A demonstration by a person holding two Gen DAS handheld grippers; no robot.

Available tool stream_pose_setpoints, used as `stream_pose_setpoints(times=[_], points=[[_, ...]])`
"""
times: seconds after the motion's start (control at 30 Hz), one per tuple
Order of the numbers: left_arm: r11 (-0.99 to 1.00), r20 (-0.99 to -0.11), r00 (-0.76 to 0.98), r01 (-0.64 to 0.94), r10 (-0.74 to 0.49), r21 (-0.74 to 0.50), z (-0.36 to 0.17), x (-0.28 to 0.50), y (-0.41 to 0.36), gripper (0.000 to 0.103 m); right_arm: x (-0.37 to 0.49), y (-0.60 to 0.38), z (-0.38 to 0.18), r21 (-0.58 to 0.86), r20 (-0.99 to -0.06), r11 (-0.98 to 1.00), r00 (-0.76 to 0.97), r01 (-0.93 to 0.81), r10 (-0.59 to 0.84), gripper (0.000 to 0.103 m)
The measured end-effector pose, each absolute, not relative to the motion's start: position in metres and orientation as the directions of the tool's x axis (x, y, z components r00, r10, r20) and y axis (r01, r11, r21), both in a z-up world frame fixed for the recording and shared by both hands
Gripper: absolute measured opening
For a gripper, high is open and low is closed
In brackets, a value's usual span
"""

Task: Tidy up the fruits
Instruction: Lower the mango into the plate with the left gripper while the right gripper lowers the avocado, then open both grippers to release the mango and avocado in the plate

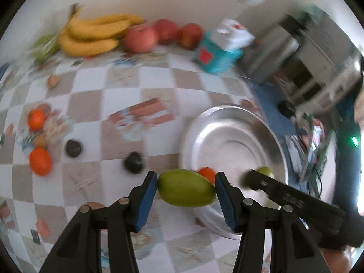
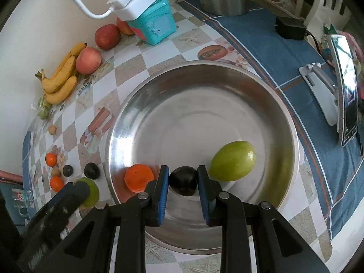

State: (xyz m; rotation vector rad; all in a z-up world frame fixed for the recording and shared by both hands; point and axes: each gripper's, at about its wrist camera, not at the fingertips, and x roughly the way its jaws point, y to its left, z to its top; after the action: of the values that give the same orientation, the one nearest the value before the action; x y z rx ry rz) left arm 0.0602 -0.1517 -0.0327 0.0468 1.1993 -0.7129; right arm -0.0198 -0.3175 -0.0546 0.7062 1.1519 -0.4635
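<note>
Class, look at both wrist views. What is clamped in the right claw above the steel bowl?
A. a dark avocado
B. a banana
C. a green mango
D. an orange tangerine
A: the right claw has its blue pads closed on the dark avocado over the steel bowl; the green mango sits in the left claw.

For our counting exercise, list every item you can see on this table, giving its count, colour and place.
Round steel bowl: one, silver, centre.
Oval green fruit: two; one in bowl, one in left gripper.
Oranges: four; one in bowl, three on cloth.
Dark fruit: three; one in right gripper, two on cloth.
Yellow bananas: one bunch, by wall.
Red apples: three, by wall.
Teal box: one, by wall.
Left gripper: black, blue pads.
Right gripper: same.
</note>
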Motion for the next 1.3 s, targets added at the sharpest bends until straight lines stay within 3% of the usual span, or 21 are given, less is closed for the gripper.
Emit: stream_pose_setpoints(times=[0.37, 1.3], points=[[0.729, -0.887, 0.141, 0.633, -0.441, -0.262, -0.04, 0.031, -0.186, 0.055, -0.031, -0.328, -0.056, 0.282, -0.937, 0.653, 0.349, 0.703, 0.028, 0.027], [0.753, -0.891, 0.118, 0.589, -0.438, -0.292, -0.046, 0.04, -0.181, 0.059, -0.028, -0.327, -0.056, 0.269, -0.942, 0.655, 0.333, 0.706, 0.028, 0.028]])
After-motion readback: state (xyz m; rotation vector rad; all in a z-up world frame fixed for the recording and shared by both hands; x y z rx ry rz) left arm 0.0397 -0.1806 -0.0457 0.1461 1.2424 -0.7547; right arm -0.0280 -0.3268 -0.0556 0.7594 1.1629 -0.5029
